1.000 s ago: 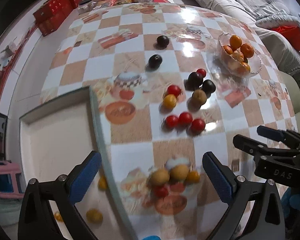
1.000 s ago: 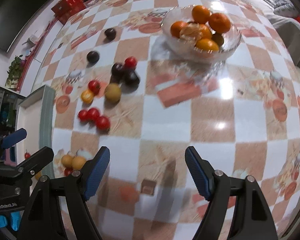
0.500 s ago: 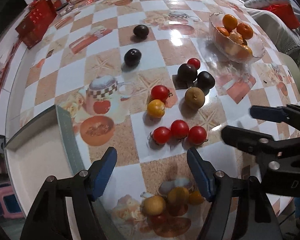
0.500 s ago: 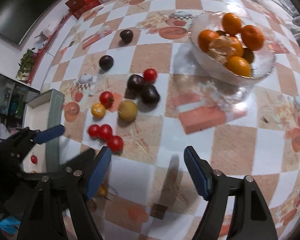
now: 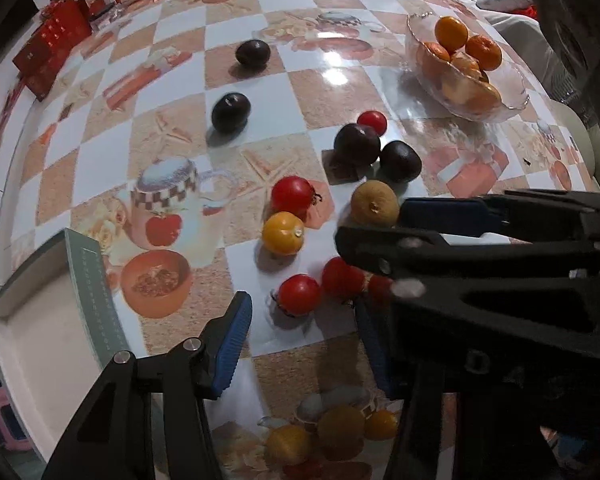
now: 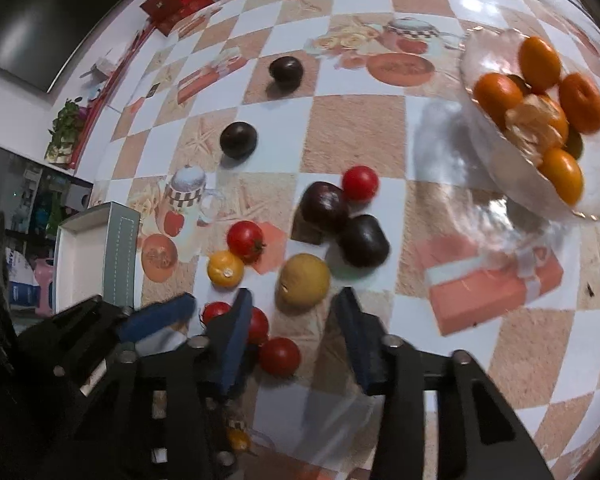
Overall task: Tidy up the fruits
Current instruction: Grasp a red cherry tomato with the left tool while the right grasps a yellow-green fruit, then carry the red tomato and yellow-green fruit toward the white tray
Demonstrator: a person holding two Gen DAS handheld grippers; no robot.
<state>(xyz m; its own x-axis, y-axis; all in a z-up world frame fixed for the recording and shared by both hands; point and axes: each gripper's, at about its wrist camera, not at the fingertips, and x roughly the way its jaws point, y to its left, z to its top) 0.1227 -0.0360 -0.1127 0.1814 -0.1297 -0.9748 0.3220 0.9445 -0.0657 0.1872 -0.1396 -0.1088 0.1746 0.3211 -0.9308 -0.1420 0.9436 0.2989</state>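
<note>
Loose fruit lies on the checkered table: red tomatoes, a yellow tomato, a brown-yellow round fruit and dark plums. My left gripper is open, just short of the row of red tomatoes. My right gripper is open, its fingers just in front of the brown-yellow fruit, with red tomatoes between and under them. The right gripper crosses the left wrist view and hides part of the tomato row.
A glass bowl of oranges stands at the far right, also in the right wrist view. An open white box with grey-green walls sits at the near left. Red boxes lie at the table's far left.
Both grippers have moved forward and down toward the fruit cluster. The right gripper now crosses in front of the left one. Both stay open.
</note>
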